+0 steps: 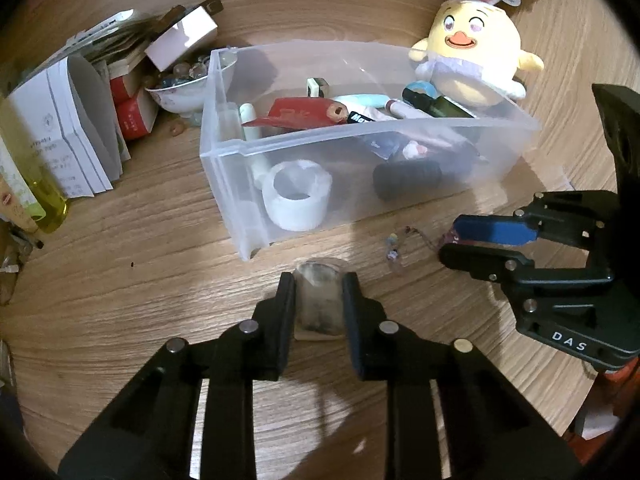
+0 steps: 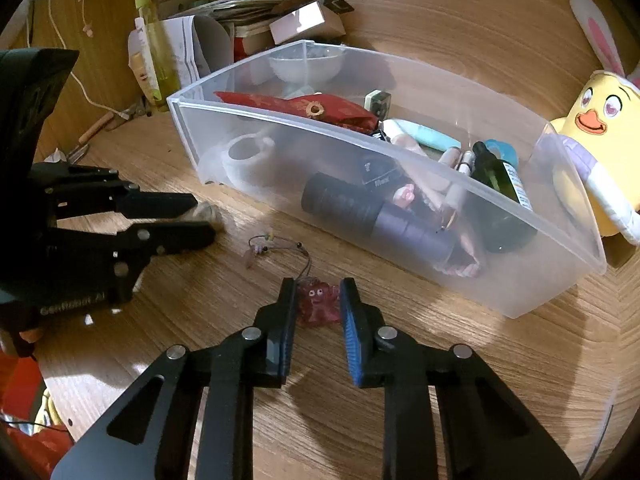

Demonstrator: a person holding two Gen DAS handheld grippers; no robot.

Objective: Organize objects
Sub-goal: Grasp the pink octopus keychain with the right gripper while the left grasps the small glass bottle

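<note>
Ahead of both grippers, the bin (image 1: 400, 136) is clear, smooth plastic on a matt wood-grain table (image 1: 120, 280). Between the right gripper's (image 2: 318, 300) fingers sits a glossy, translucent red charm (image 2: 318, 300). Beyond, a plush chick (image 1: 472, 52) of soft cloth.

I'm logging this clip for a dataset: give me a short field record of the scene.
surface: wooden table
container: clear plastic bin, already holding mixed items
left gripper: fingers closed on a small clear cup
right gripper: fingers closed on a red charm with a beaded cord
beside bin: yellow plush chick
</note>
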